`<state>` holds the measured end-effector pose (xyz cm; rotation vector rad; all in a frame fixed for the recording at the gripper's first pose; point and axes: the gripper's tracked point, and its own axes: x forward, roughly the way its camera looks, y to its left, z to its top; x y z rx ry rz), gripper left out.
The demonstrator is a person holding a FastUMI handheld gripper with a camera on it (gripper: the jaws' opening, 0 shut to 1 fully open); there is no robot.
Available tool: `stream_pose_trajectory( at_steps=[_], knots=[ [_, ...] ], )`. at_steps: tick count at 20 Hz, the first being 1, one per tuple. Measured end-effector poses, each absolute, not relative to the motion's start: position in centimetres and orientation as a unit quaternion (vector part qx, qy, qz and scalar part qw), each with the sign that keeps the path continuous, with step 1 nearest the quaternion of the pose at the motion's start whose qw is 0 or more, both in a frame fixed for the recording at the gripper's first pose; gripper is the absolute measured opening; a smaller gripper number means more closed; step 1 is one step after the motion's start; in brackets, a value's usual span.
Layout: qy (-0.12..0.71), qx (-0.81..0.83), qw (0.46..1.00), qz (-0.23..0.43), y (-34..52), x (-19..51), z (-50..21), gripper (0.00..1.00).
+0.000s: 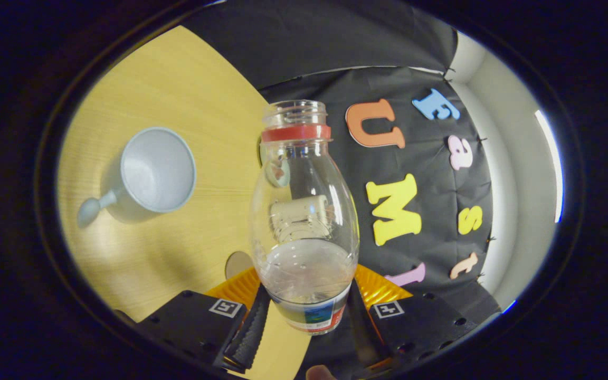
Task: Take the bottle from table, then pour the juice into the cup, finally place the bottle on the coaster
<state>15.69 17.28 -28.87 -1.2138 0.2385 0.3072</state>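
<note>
Grip: gripper clamped on the bottle low down.
Bottle: upright between the fingers, uncapped, lifted.
Cup: left of the neck, on the table, apart.

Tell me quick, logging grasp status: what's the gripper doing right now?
Gripper: shut on the bottle, both fingers pressing its lower part; the bottle is uncapped, with liquid in it.
</note>
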Motion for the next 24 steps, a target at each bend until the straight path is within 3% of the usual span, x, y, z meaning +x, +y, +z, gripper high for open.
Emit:
stream_pose_trajectory(
  at_steps=[6,13,18,24],
  knots=[
    [0.162,-0.393,0.887,0.180,17.7,14.0,-28.0,0.76],
    [0.136,-0.182,0.952,0.206,17.0,12.7,-22.0,0.75],
    [0.142,-0.018,0.968,0.205,14.7,14.5,-19.8,0.75],
    [0.125,0.039,0.975,0.181,12.6,19.6,-18.2,0.75]
  ],
)
